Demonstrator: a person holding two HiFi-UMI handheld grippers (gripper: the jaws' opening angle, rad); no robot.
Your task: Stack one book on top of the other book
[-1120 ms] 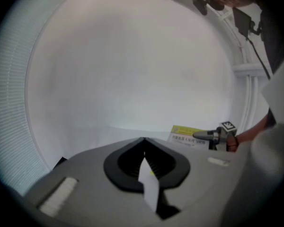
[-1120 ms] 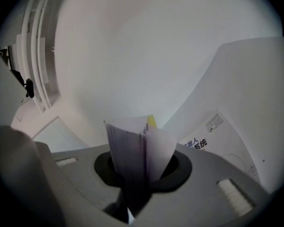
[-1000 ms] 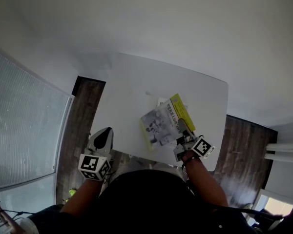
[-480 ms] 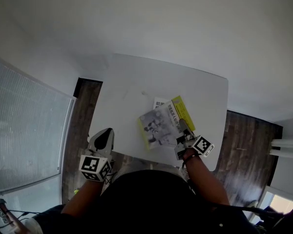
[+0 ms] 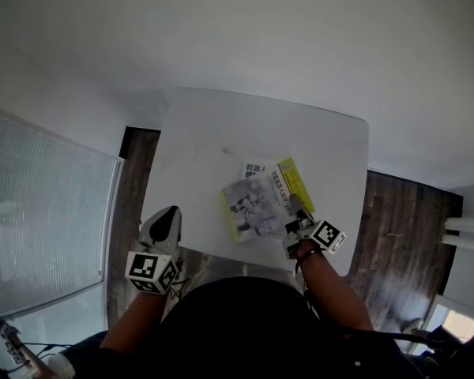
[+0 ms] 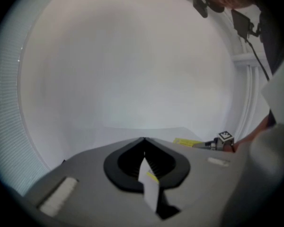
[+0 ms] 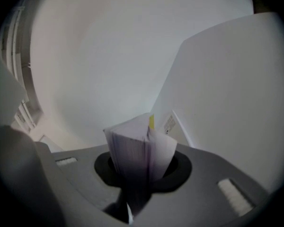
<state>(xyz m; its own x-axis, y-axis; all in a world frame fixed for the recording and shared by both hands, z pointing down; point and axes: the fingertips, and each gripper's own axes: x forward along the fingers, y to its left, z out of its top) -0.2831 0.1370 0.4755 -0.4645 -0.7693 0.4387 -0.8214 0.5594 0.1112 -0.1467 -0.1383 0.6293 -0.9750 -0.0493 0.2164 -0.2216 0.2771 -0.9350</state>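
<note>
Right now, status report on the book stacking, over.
Left gripper shut, clear of the books. Right gripper shut on grey book, over yellow book. Nothing in the way.

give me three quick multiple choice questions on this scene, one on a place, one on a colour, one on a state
1. Where is the left hand-held gripper?
A) above the book
B) at the near left edge of the table, apart from the book
C) at the table's far edge

2. What colour is the strip along one side of the held book?
A) yellow
B) red
C) blue

3. What state is the right hand-held gripper in?
A) open and empty
B) shut on a pen
C) shut on the book

Answers:
1 B, the head view shows it at that edge, well left of the book.
2 A, the strip beside the grey cover is yellow.
3 C, the right gripper view shows the book's page edges clamped between its jaws.
</note>
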